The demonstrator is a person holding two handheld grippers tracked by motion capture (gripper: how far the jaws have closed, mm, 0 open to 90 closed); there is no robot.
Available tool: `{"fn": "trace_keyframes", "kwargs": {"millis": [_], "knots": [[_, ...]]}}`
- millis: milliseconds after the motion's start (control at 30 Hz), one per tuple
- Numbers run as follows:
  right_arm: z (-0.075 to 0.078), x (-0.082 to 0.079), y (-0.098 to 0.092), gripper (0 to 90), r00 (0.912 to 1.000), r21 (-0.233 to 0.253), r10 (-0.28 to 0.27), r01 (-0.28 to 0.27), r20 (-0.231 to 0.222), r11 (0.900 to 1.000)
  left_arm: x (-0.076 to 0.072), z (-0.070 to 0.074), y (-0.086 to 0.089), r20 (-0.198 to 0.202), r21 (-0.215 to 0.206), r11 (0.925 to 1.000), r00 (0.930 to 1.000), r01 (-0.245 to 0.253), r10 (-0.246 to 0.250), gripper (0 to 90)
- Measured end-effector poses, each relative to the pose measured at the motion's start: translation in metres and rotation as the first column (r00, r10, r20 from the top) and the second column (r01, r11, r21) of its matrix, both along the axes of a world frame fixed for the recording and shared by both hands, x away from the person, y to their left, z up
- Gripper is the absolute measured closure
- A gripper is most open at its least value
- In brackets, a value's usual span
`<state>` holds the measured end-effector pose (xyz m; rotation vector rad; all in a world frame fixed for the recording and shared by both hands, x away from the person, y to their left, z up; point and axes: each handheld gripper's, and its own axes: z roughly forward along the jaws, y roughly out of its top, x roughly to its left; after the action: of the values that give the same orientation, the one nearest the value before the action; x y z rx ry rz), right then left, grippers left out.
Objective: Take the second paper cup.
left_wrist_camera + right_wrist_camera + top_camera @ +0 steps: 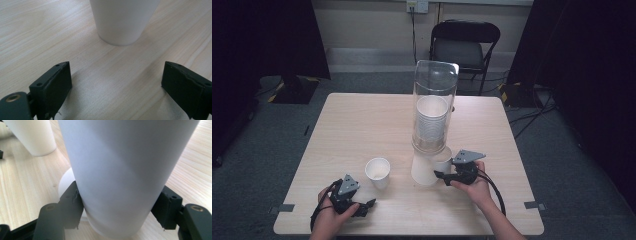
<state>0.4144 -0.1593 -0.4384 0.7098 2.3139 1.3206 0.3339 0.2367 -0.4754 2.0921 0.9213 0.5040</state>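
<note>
A clear tube dispenser (434, 95) with a stack of white cups inside stands mid-table on a white base (422, 171). My right gripper (442, 173) is just right of that base, shut on a white paper cup (444, 163). In the right gripper view both jaws of the gripper (117, 205) press the sides of this cup (125, 165). A second white cup (378, 172) stands upright to the left of the base. My left gripper (366, 206) rests open near the front edge, pointing at that cup (122, 20), with bare wood between the jaws of the gripper (116, 82).
The light wooden table (362, 125) has bare room at the left and back. A black folding chair (464, 42) stands beyond the far edge. Dark curtains hang at both sides. Cables run on the floor at the right.
</note>
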Motion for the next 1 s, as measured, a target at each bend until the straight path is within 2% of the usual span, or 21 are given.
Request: {"fn": "trace_keyframes", "kwargs": {"millis": [600, 700, 867, 1000], "knots": [[-0.011, 0.012, -0.026, 32.9, 0.9949, -0.036, -0.099, 0.099, -0.019, 0.994, 0.000, 0.000, 0.000, 0.000, 0.000, 1.0000, 1.0000, 0.000, 0.000, 8.8], [-0.013, 0.015, -0.031, 32.8, 0.9925, -0.050, -0.117, 0.115, -0.035, 0.992, 0.000, 0.000, 0.000, -0.001, 0.000, 1.0000, 1.0000, 0.000, 0.000, 8.8], [-0.015, 0.017, -0.034, 32.5, 0.9912, -0.049, -0.125, 0.123, -0.043, 0.991, 0.000, 0.000, 0.000, -0.001, 0.000, 1.0000, 1.0000, 0.000, 0.000, 8.8], [-0.016, 0.017, -0.034, 32.0, 0.9899, -0.084, -0.136, 0.133, -0.040, 0.988, 0.000, 0.000, 0.000, 0.000, 0.000, 1.0000, 1.0000, 0.000, 0.000, 8.8]]}}
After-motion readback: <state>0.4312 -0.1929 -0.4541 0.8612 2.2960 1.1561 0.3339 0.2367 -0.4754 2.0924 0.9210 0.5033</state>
